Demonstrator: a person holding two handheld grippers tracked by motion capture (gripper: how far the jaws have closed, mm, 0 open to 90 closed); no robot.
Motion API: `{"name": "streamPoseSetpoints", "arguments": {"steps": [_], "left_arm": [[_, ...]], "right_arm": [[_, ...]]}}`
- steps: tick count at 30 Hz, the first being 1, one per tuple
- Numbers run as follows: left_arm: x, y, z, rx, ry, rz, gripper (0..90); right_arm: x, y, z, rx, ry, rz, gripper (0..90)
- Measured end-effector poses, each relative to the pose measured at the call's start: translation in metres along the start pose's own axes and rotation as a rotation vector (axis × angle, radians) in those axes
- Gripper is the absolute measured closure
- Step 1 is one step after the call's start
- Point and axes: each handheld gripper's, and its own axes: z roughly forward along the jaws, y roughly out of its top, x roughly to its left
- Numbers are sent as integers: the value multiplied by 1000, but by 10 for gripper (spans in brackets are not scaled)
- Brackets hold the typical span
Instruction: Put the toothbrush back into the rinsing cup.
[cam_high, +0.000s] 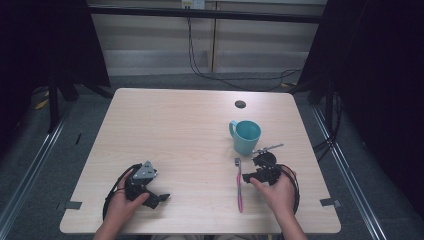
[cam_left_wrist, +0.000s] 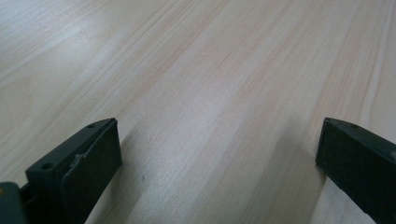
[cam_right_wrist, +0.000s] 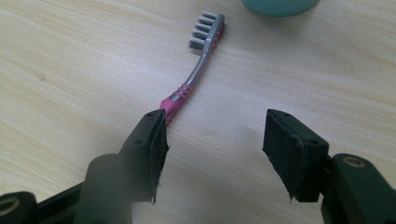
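A pink and grey toothbrush (cam_high: 239, 185) lies flat on the wooden table (cam_high: 190, 130), its bristle head pointing toward a teal mug (cam_high: 246, 136) that stands upright just beyond it. My right gripper (cam_high: 255, 167) is just right of the brush, low over the table. In the right gripper view its jaws stand open (cam_right_wrist: 217, 140) with bare wood between them; the toothbrush (cam_right_wrist: 201, 70) runs out from behind the left jaw toward the mug's base (cam_right_wrist: 280, 5). My left gripper (cam_high: 156, 189) rests near the front left, open wide (cam_left_wrist: 219, 154) over bare table.
A round cable hole (cam_high: 240, 104) sits in the table behind the mug. Dark stands and curtains flank the table on both sides, and cables (cam_high: 200, 65) hang along the back wall. The table's front edge runs close under both hands.
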Motion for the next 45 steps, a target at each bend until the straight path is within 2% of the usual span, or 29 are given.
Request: {"name": "streamPoseSetpoints", "arguments": {"steps": [3, 7, 8, 13, 21, 24, 30, 34, 40, 43, 45], "left_arm": [[0, 0, 0, 0, 0, 0, 0], [0, 0, 0, 0, 0, 0, 0], [0, 0, 0, 0, 0, 0, 0], [0, 0, 0, 0, 0, 0, 0], [0, 0, 0, 0, 0, 0, 0], [0, 0, 0, 0, 0, 0, 0], [0, 0, 0, 0, 0, 1, 0], [0, 0, 0, 0, 0, 0, 0], [0, 0, 0, 0, 0, 0, 0], [0, 0, 0, 0, 0, 0, 0], [0, 0, 0, 0, 0, 0, 0]], "right_arm": [[2, 2, 0, 4, -11, -5, 399], [4, 8, -1, -3, 6, -3, 397], [8, 10, -1, 10, 1, 0, 431], [15, 16, 2, 53, 25, 7, 437], [23, 22, 7, 67, 31, 15, 434], [25, 25, 9, 72, 41, 33, 463], [28, 25, 14, 94, 32, 50, 496], [28, 25, 17, 113, 25, 46, 519], [29, 25, 20, 123, 26, 75, 569], [30, 23, 23, 136, -5, 60, 589], [31, 23, 25, 152, 4, 68, 610]]}}
